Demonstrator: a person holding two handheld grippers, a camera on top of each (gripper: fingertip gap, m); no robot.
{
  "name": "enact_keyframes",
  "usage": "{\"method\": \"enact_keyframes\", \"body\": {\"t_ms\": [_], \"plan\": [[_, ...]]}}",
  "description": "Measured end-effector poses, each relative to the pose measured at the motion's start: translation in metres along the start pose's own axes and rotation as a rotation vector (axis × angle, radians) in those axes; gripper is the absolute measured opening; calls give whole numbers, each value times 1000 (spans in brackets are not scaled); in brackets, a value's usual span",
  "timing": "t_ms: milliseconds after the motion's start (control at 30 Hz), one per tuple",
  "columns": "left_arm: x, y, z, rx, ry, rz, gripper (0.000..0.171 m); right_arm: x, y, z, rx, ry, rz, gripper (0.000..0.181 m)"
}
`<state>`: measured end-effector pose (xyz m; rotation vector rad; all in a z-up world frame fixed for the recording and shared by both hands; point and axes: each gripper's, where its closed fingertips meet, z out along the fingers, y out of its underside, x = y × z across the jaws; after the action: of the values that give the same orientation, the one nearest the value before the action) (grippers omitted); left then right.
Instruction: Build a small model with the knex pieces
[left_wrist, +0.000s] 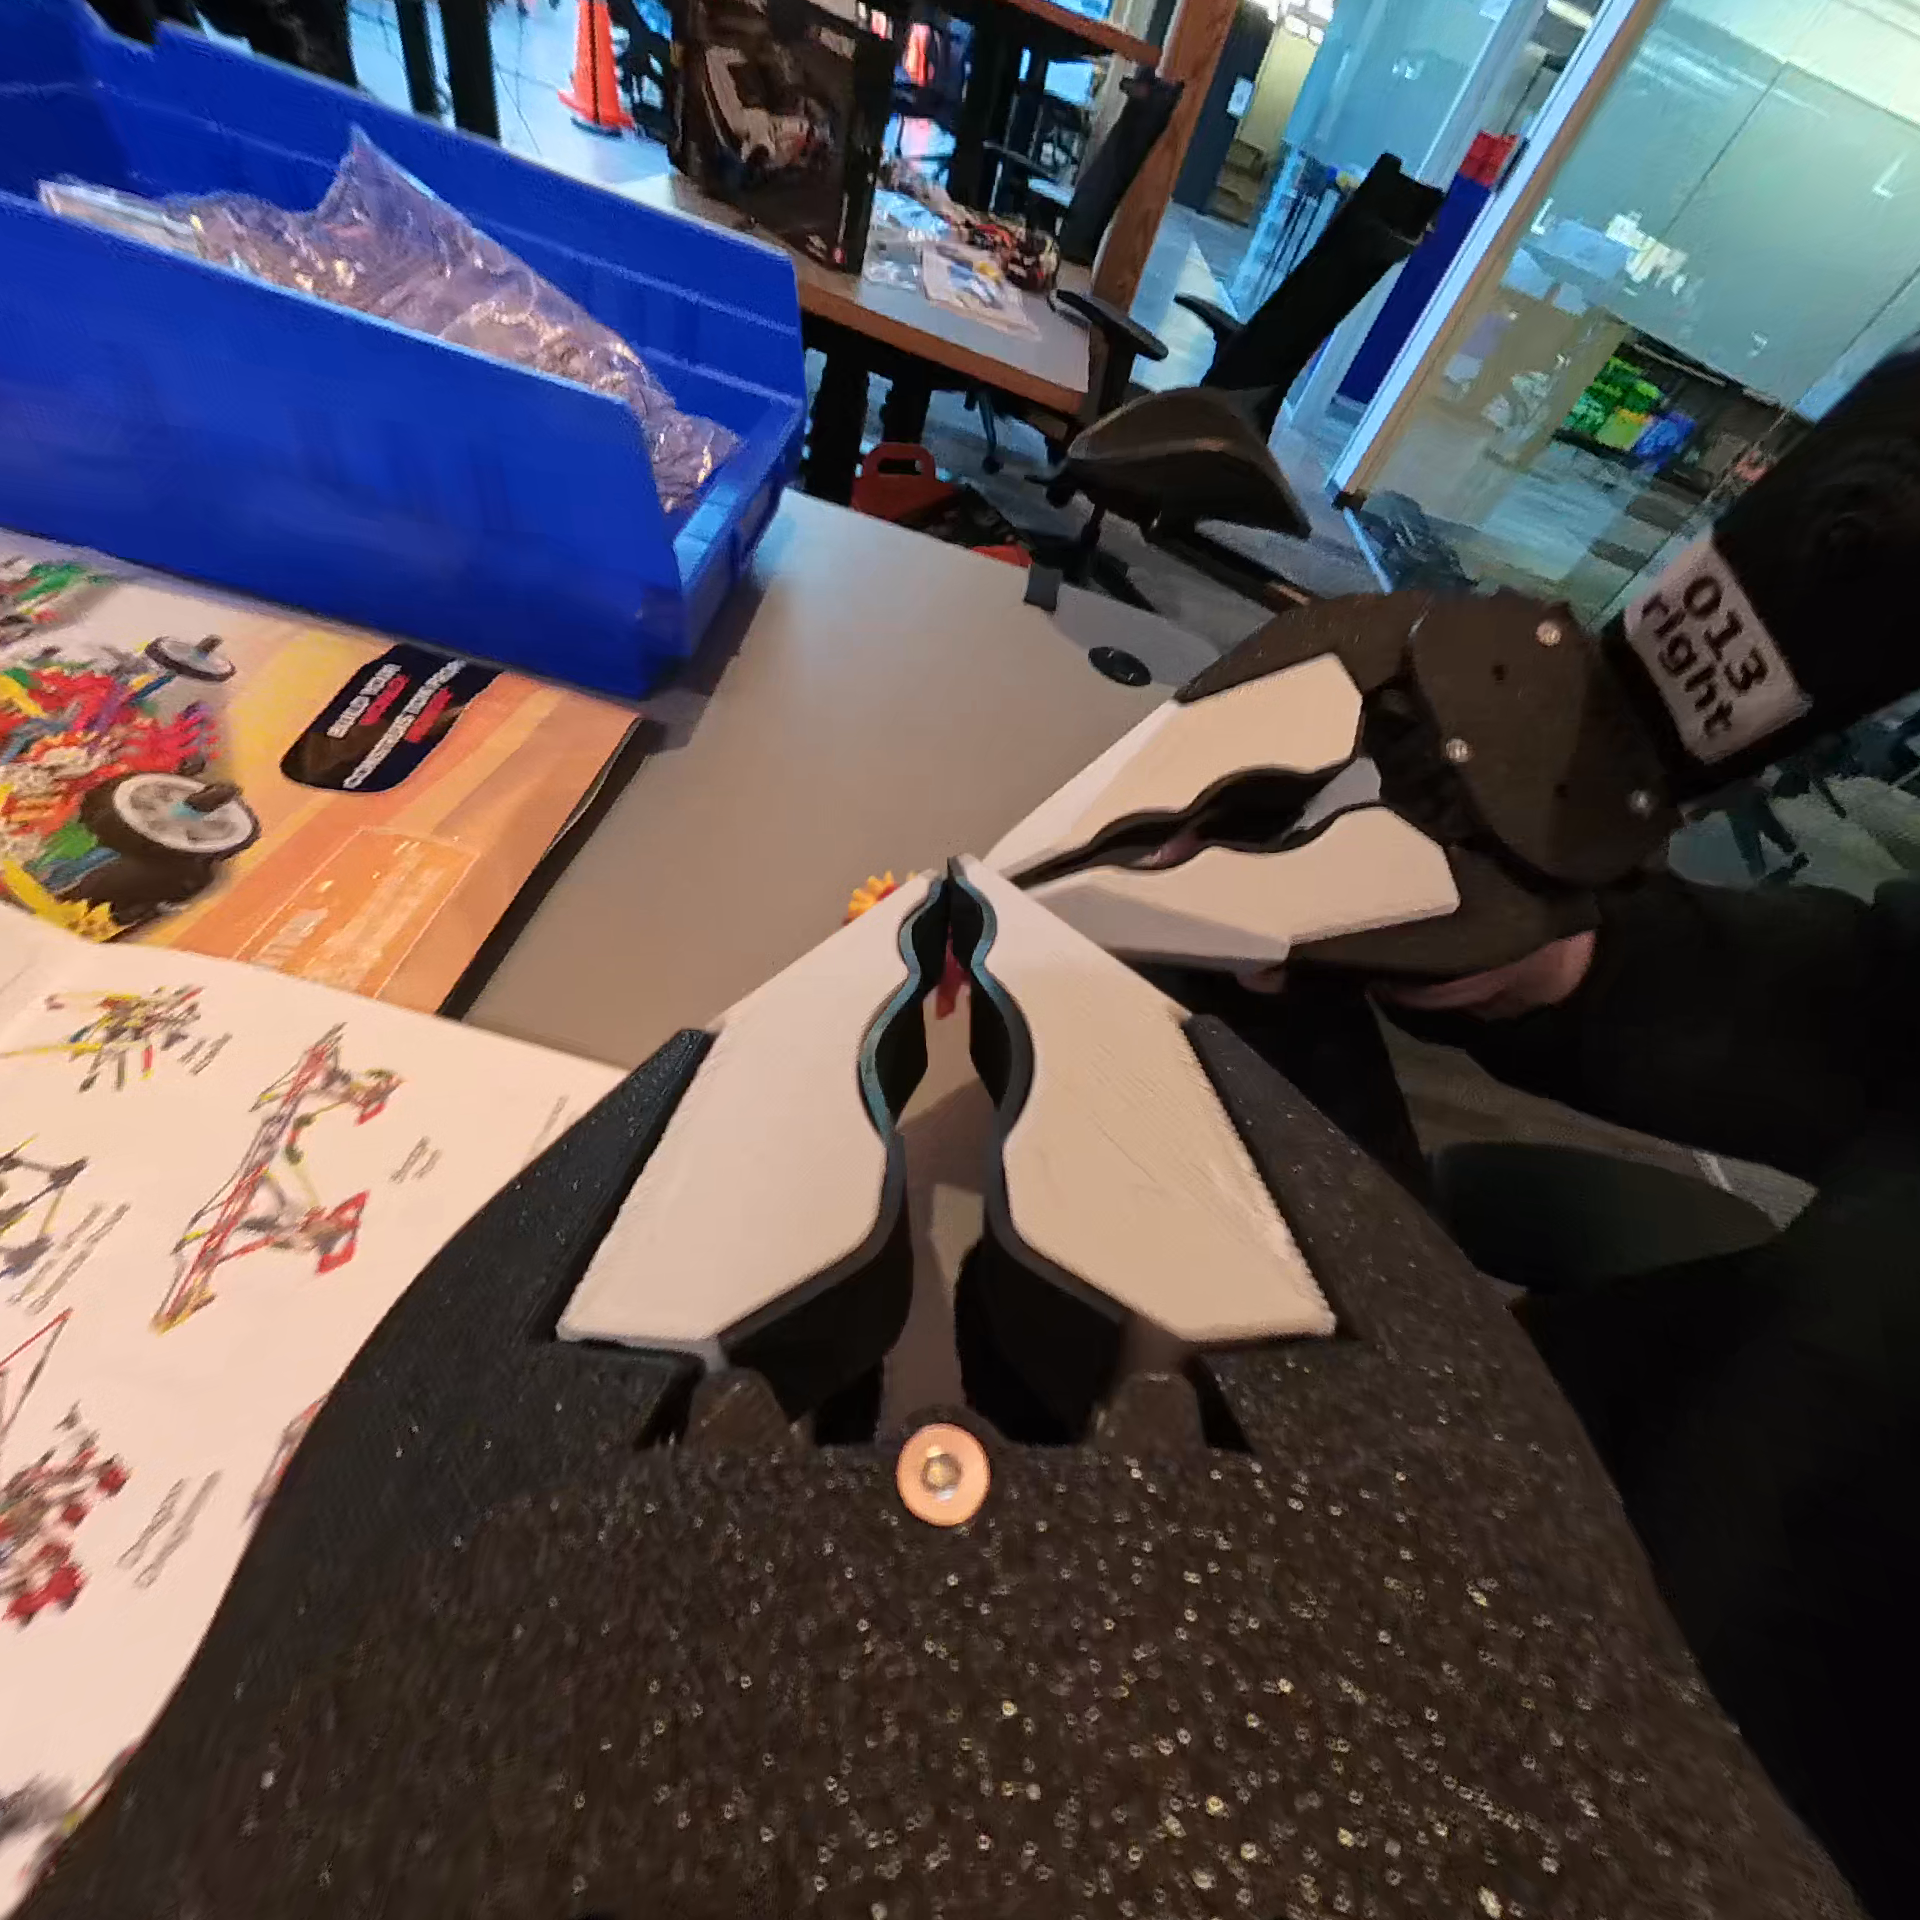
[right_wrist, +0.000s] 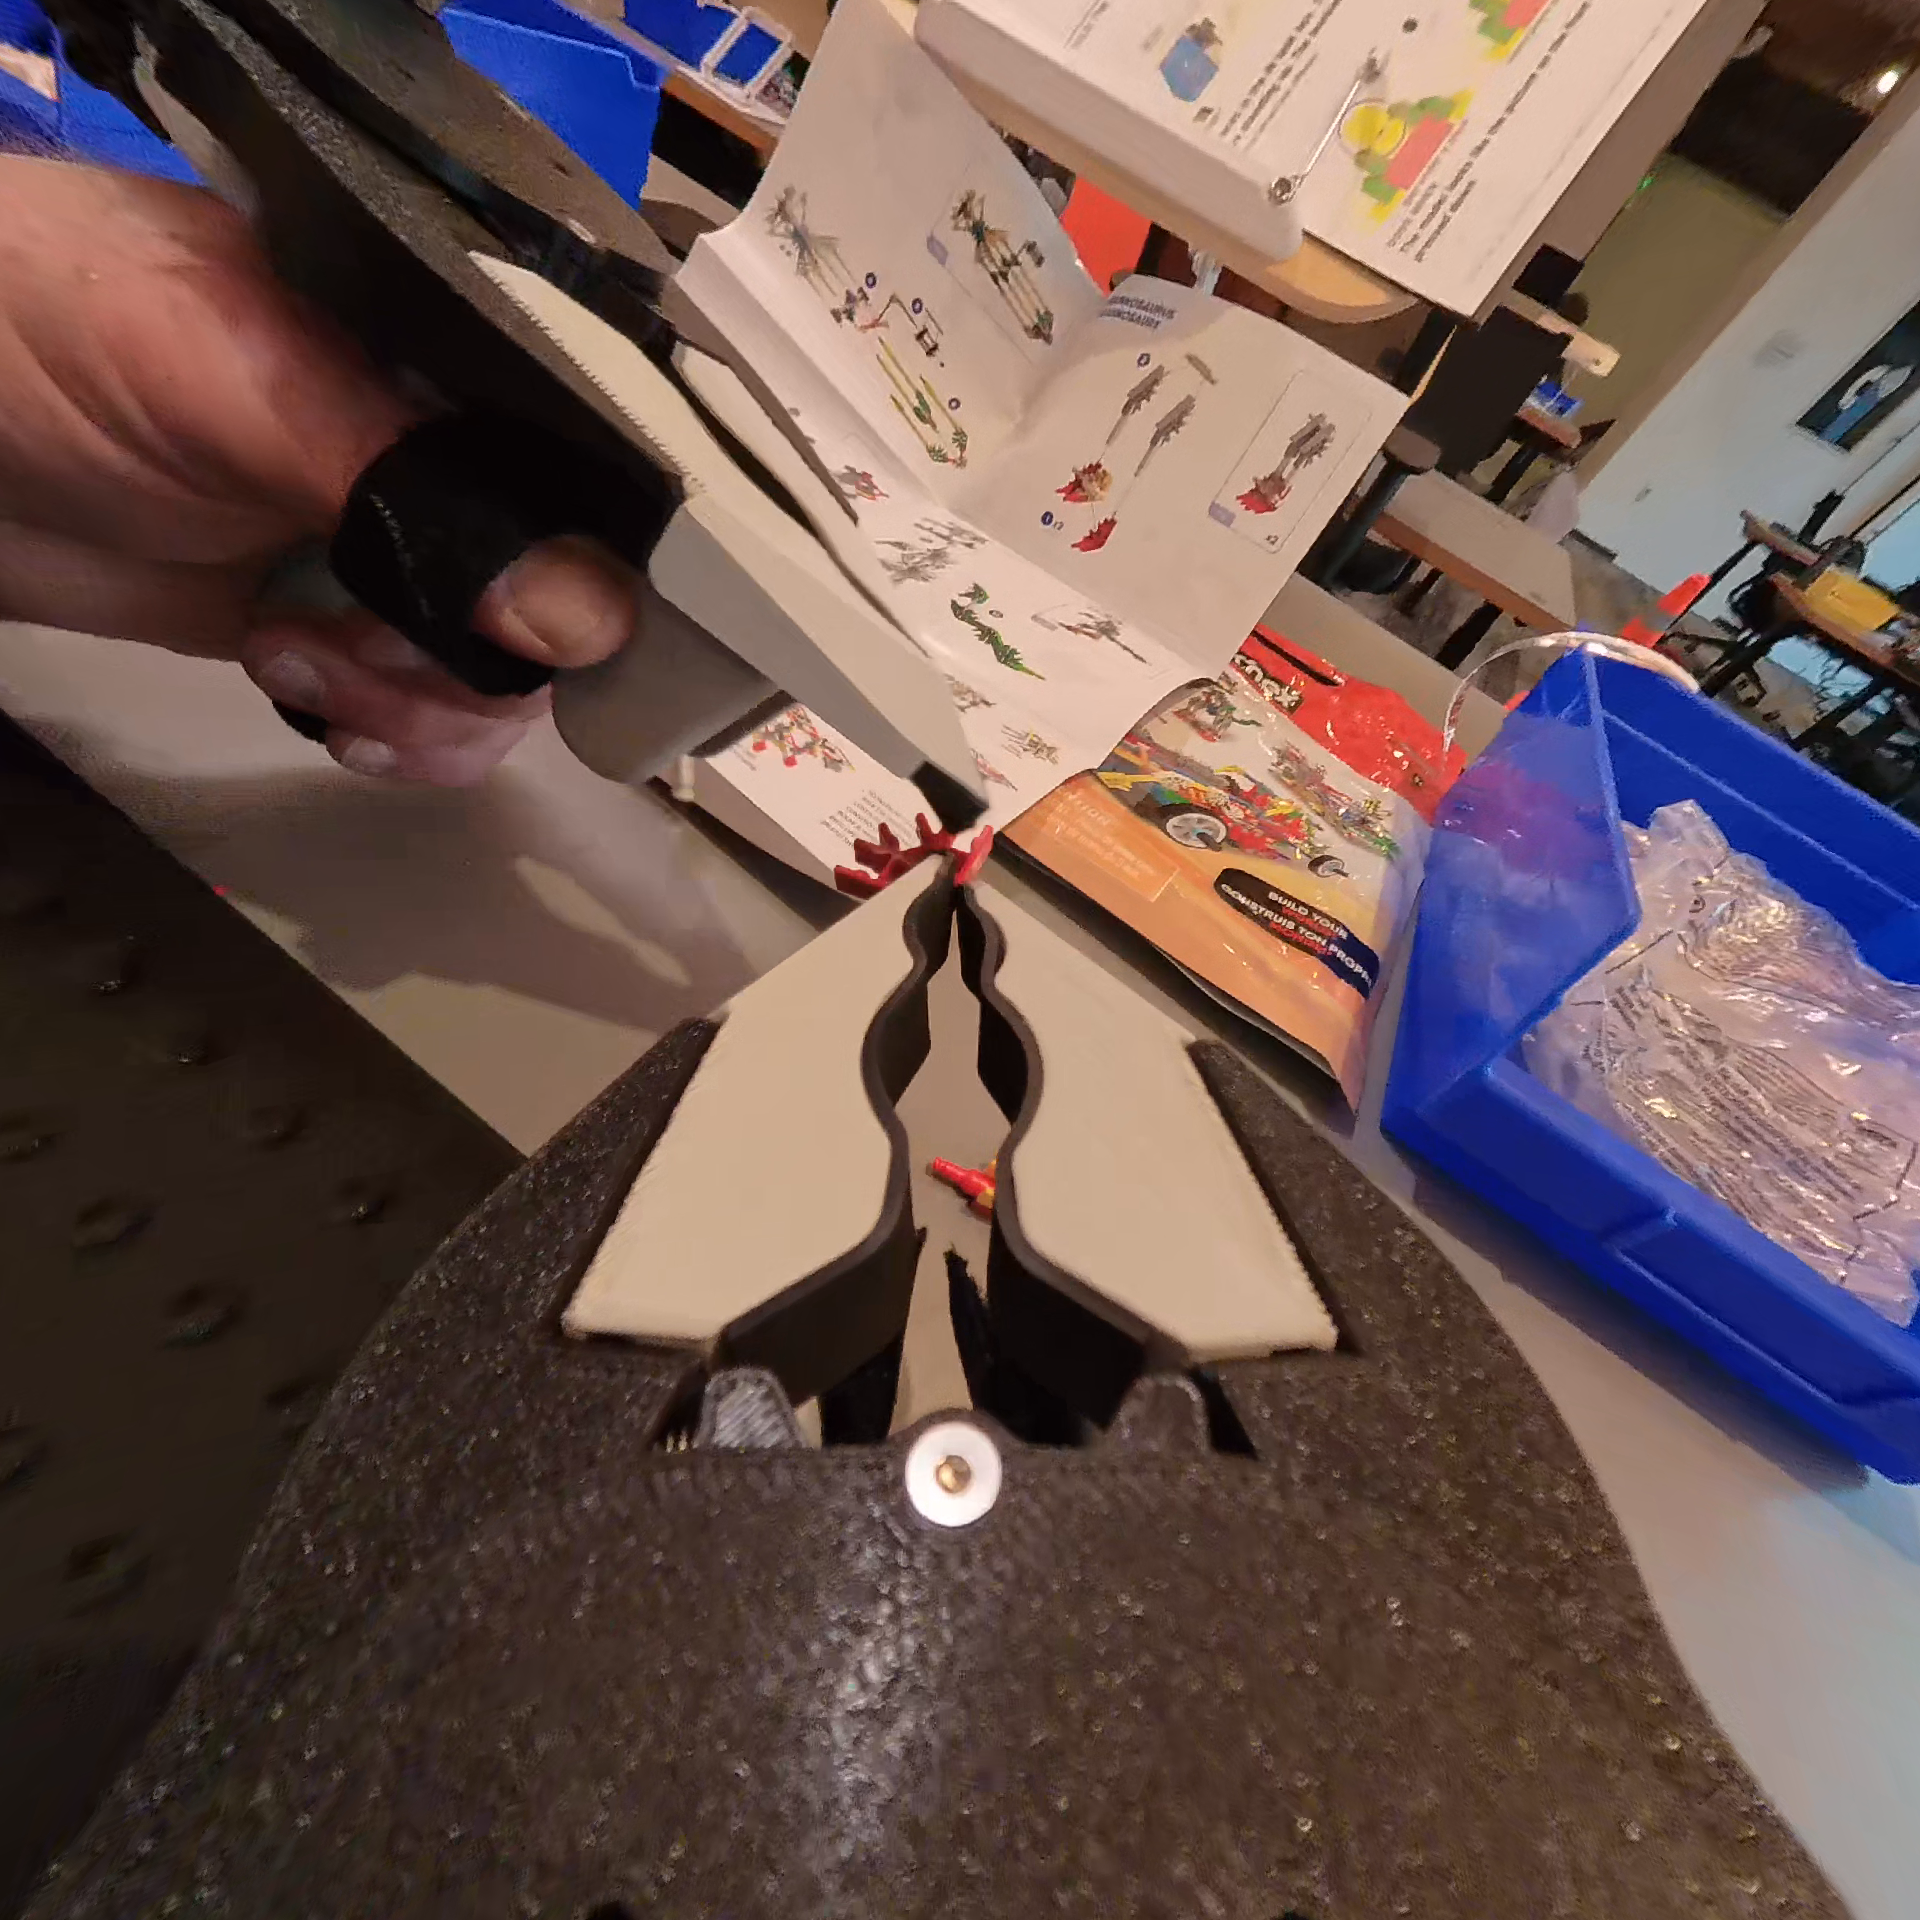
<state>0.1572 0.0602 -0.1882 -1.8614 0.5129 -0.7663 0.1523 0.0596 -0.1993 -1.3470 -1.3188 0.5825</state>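
In the left wrist view my left gripper (left_wrist: 954, 885) is shut, with a thin red toy piece (left_wrist: 948, 977) pinched between its pads. A yellow toothed piece (left_wrist: 871, 896) peeks out just behind its tip. My right gripper (left_wrist: 1006, 868) comes in from the right, shut, tips almost touching the left's. In the right wrist view my right gripper (right_wrist: 956, 896) is shut on a small red piece (right_wrist: 975, 854). The left gripper (right_wrist: 951, 802) reaches down from the upper left beside a red spiky connector (right_wrist: 888, 847). The red parts meet at the tips. Small red and yellow bits (right_wrist: 961, 1177) lie on the table below.
A blue bin (left_wrist: 343, 468) with clear plastic bags (right_wrist: 1766, 1049) stands on the grey table (left_wrist: 831, 727). An open instruction booklet (right_wrist: 1039, 468) and an orange picture bag (right_wrist: 1226, 831) lie beside it. Black office chairs (left_wrist: 1195, 447) stand beyond the table edge. The grippers are tip to tip, or close to it.
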Motion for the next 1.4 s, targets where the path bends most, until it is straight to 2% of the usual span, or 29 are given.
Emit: {"method": "enact_keyframes", "body": {"t_ms": [133,333,533,700,800,933,1067,1200,1267,1400], "plan": [[-16,3,-16,-43,-4,-20,0,5,1,0,1,-22,71,0],[-31,7,-54,-151,-70,73,0,-9,-3,5,-27,-117,52,0],[-31,50,-128,-376,-222,185,24,-23,-10,9,-27,-208,69,0],[-9,99,-182,-559,-350,190,43,-34,-12,13,-32,-236,49,0],[8,122,-205,-659,-365,181,36,-45,-16,16,-28,-263,38,0],[13,134,-216,-721,-368,180,25,-55,-16,21,-45,-279,4,0],[16,143,-206,-754,-334,170,9,-55,-16,21,-40,-275,7,0],[13,151,-198,-762,-306,129,4,-53,-17,20,-32,-277,27,0],[1,153,-199,-795,-348,158,2,-53,-17,21,-33,-279,26,0],[-4,153,-186,-793,-340,174,1,-54,-16,21,-34,-287,28,0]]}}
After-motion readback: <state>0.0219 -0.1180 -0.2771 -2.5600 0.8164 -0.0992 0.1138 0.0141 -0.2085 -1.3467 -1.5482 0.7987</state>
